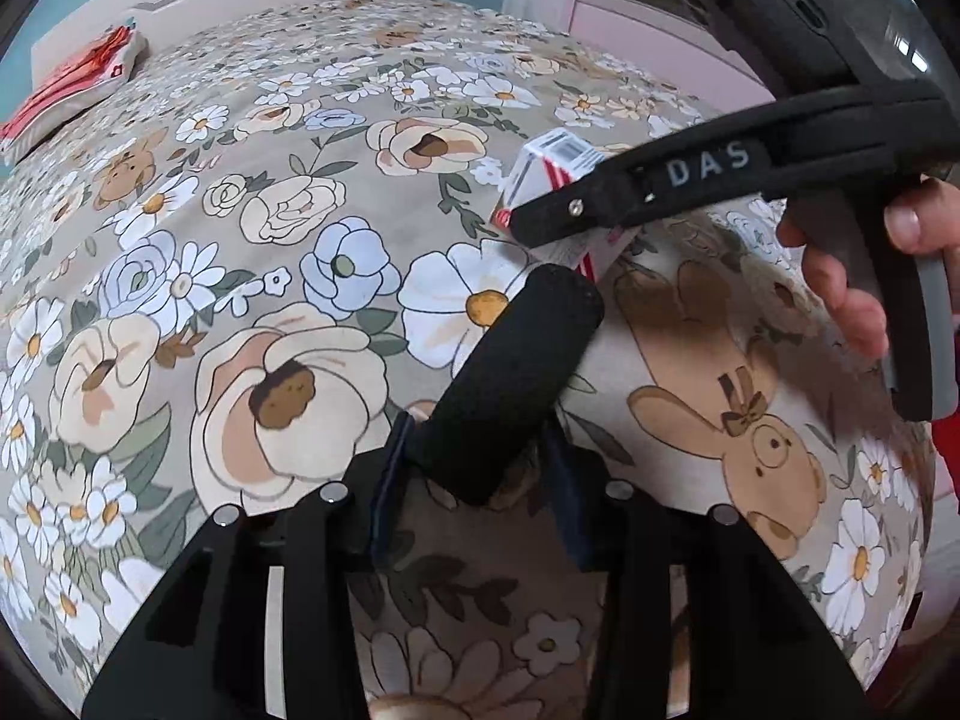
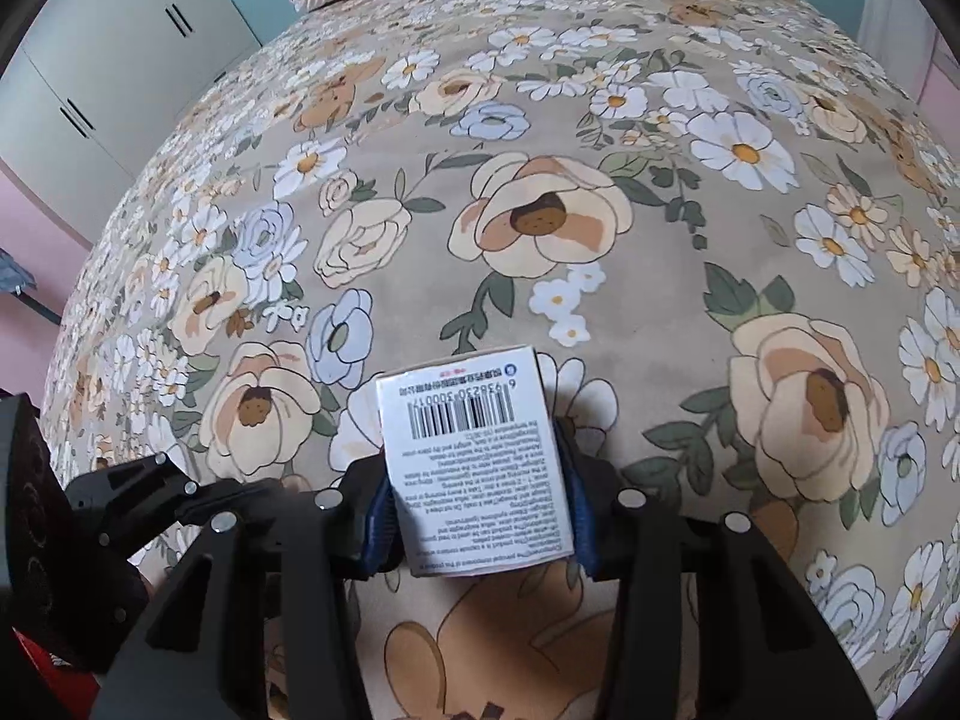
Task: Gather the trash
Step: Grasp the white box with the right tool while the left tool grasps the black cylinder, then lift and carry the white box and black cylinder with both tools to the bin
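A small white box (image 2: 468, 420) with a barcode and fine print is clamped between the blue pads of my right gripper (image 2: 480, 510), which is shut on it above the floral bedspread (image 2: 600, 312). From the left wrist view, the same box (image 1: 552, 156) shows red stripes and sits behind a black finger of the right gripper (image 1: 576, 210). My left gripper (image 1: 480, 474) is shut on a black textured oblong object (image 1: 516, 372) that sticks out forward between its blue pads. The two grippers are close together over the bed, the left one (image 2: 132, 492) just to the left of the right.
The bed is covered by a flower-and-rabbit print cover (image 1: 300, 240). A folded red and white cloth (image 1: 78, 78) lies at its far end. A person's hand (image 1: 870, 288) grips the right tool. Pale cabinet doors (image 2: 120, 60) stand left of the bed.
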`<state>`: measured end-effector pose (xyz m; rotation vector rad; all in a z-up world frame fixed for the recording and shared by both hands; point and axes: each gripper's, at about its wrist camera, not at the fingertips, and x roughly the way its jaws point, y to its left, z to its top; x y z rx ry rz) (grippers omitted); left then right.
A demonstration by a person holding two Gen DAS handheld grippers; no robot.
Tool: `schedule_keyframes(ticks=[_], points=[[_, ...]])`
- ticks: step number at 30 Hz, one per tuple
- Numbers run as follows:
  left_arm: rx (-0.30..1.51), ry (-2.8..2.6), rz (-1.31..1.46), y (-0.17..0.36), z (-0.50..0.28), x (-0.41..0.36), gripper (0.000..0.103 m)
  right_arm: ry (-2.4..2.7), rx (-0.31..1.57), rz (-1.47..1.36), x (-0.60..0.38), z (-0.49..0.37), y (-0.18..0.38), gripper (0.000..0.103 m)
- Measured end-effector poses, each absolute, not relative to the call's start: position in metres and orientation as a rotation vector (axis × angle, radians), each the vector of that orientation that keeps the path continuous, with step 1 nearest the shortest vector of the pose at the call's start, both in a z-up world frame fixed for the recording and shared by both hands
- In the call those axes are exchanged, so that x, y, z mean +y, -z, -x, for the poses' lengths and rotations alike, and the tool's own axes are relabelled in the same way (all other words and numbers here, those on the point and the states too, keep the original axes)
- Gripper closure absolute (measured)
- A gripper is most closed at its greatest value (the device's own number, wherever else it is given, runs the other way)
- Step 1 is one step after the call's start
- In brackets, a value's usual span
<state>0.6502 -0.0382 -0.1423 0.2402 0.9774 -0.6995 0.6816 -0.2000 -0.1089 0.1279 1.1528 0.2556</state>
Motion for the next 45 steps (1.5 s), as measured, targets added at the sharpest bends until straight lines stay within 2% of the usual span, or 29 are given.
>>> schedule_keyframes(ticks=[13, 33, 45], points=[[0.957, 0.638, -0.231, 0.099, -0.603, -0.027, 0.061, -0.26, 1.091, -0.147, -0.206, -0.638, 0.06, 0.055], [0.789, 0.43, -0.183, -0.053, -0.482, -0.025, 0.061, -0.283, 0.892, -0.076, -0.205, -0.492, -0.095, 0.055], [0.672, 0.266, -0.117, -0.134, -0.398, -0.012, 0.061, -0.296, 0.794, -0.016, -0.199, -0.395, -0.157, 0.055]])
